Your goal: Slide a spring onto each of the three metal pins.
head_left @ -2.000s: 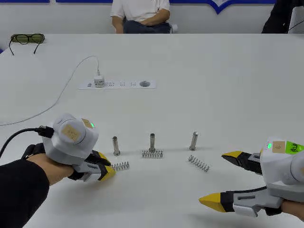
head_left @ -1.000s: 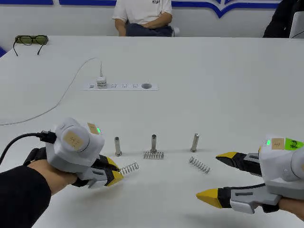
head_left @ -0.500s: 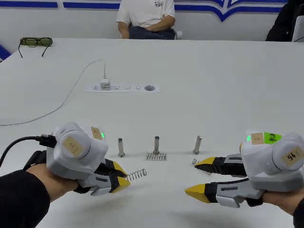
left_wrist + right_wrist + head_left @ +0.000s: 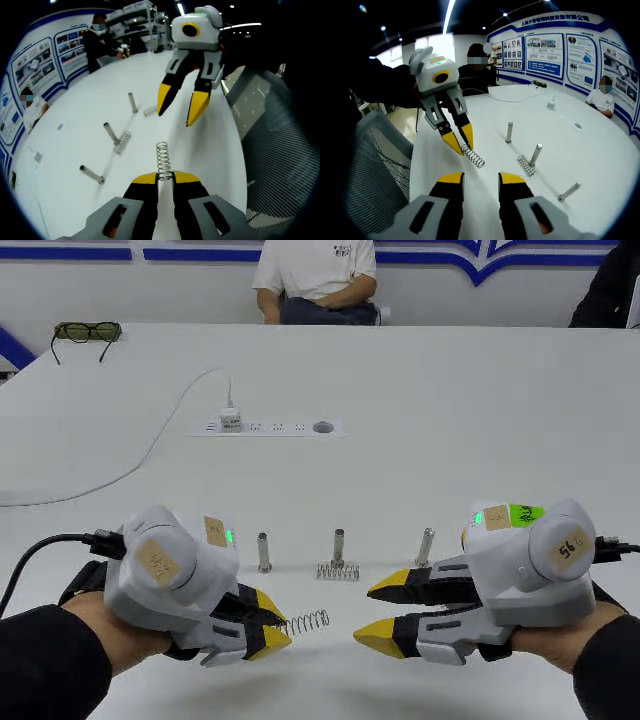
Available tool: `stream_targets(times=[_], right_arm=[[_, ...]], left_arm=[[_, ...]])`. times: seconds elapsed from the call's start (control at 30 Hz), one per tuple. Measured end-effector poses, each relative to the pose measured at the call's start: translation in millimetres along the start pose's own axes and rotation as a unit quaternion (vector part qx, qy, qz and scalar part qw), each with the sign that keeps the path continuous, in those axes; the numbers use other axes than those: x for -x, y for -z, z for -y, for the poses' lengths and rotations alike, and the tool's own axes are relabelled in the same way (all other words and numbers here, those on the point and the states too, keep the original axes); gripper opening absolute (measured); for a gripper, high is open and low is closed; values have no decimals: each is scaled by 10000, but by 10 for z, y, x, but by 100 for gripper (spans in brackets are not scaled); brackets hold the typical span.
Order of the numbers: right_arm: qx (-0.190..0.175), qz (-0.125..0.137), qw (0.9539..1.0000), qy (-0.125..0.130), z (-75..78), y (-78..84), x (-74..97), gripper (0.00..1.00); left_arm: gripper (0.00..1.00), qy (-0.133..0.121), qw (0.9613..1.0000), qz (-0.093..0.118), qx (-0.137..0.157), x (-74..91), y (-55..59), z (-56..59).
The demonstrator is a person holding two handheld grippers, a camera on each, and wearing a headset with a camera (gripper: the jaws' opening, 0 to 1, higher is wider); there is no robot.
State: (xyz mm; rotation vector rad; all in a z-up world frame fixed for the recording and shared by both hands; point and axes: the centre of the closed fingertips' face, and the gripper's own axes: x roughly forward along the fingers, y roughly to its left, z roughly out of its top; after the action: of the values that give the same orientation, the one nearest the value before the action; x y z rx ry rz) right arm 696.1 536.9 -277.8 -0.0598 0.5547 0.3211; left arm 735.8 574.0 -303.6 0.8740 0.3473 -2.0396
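Bright, even light covers the white table (image 4: 480, 410), shadows on it faint. Gripper views bend near their edges; ceiling lights (image 4: 449, 15) glare above the table.

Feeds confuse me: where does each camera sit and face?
Head view: on the headset, facing down the white table; dark sleeves show.
Left gripper view: on the left gripper, facing the right gripper past its held thin coiled metal spring.
Right gripper view: on the right gripper, facing the left.
All share the spring and three upright metal pins.
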Motion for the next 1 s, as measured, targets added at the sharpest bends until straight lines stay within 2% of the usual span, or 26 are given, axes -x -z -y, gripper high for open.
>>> stream_targets(times=[0.5,0.8,1.0], right_arm=[[-53,39,9995,-316,-138,34,-39,23],[-70,81,9988,-479,-214,32,-45,19],[-80,73,9983,-568,-260,38,-44,16]], left_arm=[[10,243,9985,246,-420,24,-234,190],[10,359,9963,381,-679,38,-326,308],[10,358,9956,435,-754,55,-354,326]])
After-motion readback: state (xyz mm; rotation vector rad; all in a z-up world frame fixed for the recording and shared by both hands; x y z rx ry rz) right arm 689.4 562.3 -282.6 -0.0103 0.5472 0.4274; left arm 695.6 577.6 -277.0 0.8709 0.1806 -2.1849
